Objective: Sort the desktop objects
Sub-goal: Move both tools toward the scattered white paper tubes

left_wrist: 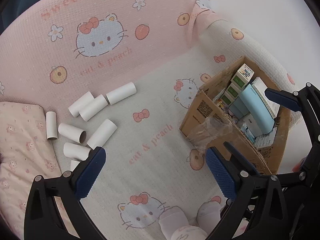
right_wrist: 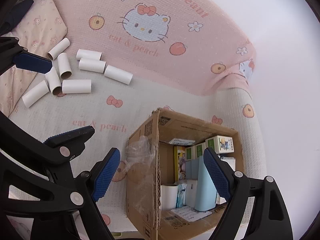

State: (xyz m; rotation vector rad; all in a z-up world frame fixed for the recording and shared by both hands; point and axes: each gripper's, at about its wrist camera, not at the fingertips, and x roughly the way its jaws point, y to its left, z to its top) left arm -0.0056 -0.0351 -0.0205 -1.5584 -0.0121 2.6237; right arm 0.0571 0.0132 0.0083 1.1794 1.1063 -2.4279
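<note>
Both grippers hang wide open and empty over the cartoon-cat mat, nothing picked yet.

The left gripper (left_wrist: 155, 173) points down at bare mat (left_wrist: 140, 136), with the scattered cardboard tubes (left_wrist: 94, 116) lying loose just to its left near the pillow (left_wrist: 22, 140). The right gripper (right_wrist: 162, 176) hovers over the cardboard box (right_wrist: 144, 180), already packed with small cartons and a pale blue case (right_wrist: 205, 190). The tubes look light, hollow and easy to crush, so a gentle pinch across the middle should suit. Only the right wrist view looks into the box's depth; something wrapped in clear film on its flap is hard to identify.
</note>
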